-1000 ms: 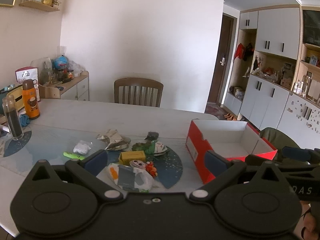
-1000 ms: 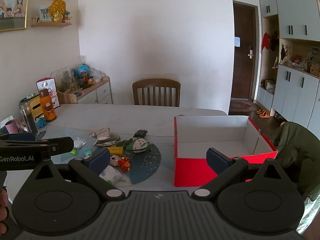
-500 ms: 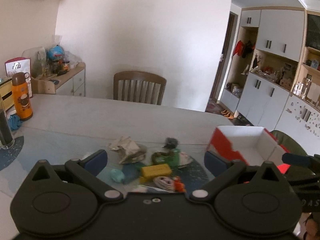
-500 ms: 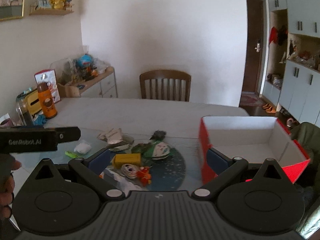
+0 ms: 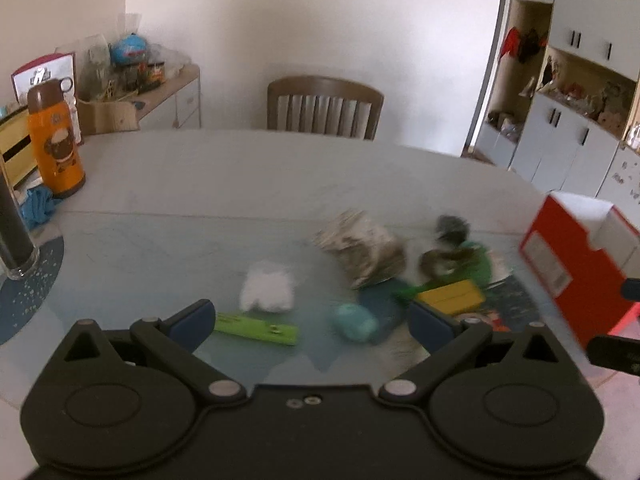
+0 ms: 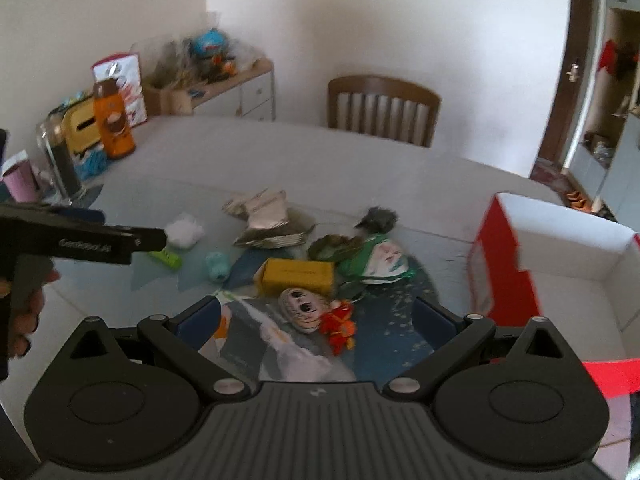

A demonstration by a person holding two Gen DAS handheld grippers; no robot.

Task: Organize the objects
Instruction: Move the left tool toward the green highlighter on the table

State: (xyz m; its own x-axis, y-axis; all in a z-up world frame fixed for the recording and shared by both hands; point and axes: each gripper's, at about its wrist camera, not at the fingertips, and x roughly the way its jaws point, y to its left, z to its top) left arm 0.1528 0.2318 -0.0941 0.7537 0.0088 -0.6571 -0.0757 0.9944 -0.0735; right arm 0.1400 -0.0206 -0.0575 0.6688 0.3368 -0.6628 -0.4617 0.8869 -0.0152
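While both grippers, left gripper [image 5: 308, 322] and right gripper [image 6: 316, 316], hover spread and empty, we risk scattering clutter: blurred view, green strip [image 5: 256, 329] lies flat.

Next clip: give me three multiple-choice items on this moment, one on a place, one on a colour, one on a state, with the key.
1. The red box sits where relative to the clutter?
A. right
B. left
C. on top

2. The small rectangular box beside the cartoon-face toy is:
A. blue
B. yellow
C. white

3. The red box is:
A. lidded
B. open and empty
C. full of toys

Key: 1 A, it stands at the table's right end; 2 B, its faces are yellow; 3 B, bare white interior shows. Both grippers, left and right, are open, holding nothing.
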